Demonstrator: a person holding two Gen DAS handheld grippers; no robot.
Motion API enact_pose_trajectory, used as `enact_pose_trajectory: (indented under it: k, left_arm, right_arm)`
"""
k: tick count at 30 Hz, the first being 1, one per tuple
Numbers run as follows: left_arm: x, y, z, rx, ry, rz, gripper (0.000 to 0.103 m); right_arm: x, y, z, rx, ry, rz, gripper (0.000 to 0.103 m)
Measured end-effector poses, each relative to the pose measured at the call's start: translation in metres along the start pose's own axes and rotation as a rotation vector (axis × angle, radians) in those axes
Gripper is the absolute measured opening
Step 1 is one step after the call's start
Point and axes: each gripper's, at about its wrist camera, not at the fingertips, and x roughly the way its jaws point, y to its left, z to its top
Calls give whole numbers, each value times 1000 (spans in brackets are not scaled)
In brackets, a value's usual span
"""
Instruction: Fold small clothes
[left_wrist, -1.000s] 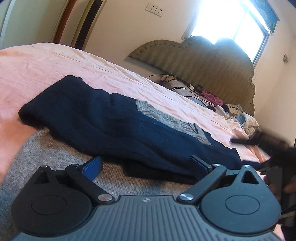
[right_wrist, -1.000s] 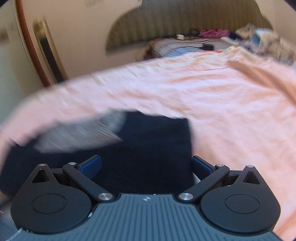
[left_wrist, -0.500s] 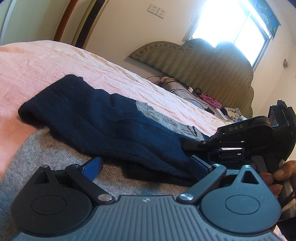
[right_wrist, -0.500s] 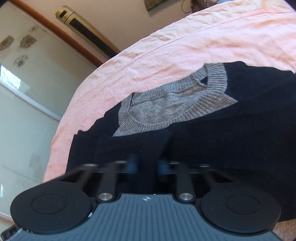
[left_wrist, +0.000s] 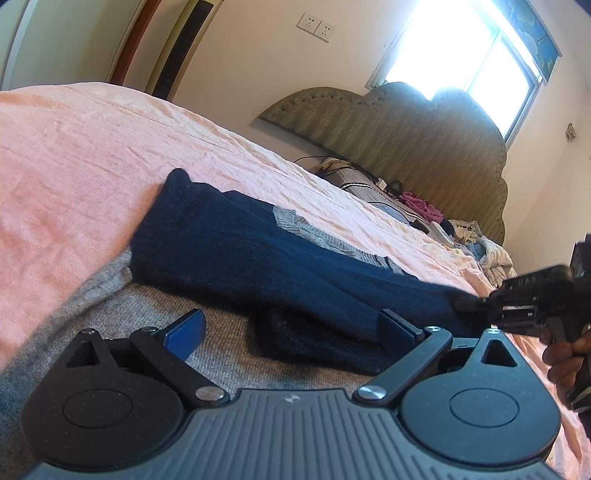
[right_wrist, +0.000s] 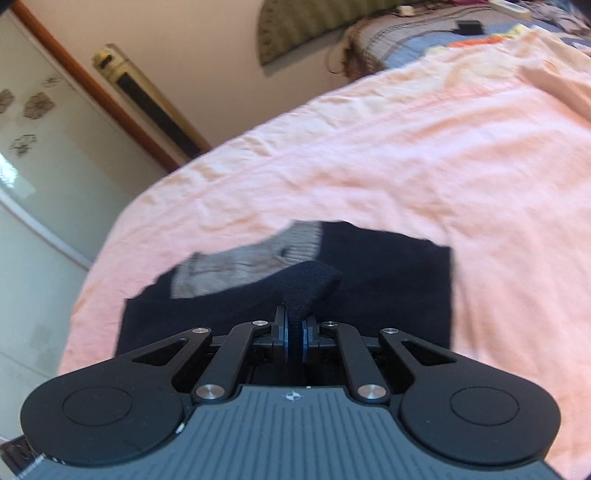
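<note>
here the right tool pinches a raised fold of the navy sweater on the pink bed; the left tool gapes wide.

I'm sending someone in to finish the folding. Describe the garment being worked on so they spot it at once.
Start at the bed with the pink sheet; the navy sweater lies flat on it near the foot end. It is the only dark piece on the sheet, with a grey ribbed V-neck collar, and the right claw is shut on a pinched-up fold of it.
</note>
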Motion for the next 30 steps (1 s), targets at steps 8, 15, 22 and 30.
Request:
enact_pose_trajectory:
  k: [8,15,22,30]
  left_arm:
    - [1,-1,1,7,4,9,100]
    - [-23,-20,37,97,-136,-70,100]
    - [99,-17,67,270,220,171,102]
    - [97,-12,54,408,163,218,103]
  right_arm:
    - [18,-13,-18,41,6,-27,20]
    - [-25,10,-29,-4,-270,-16,57]
    - [42,48,-62,-319,-195,-175,60]
    - [37,39,-75,-415,-260,-166,61]
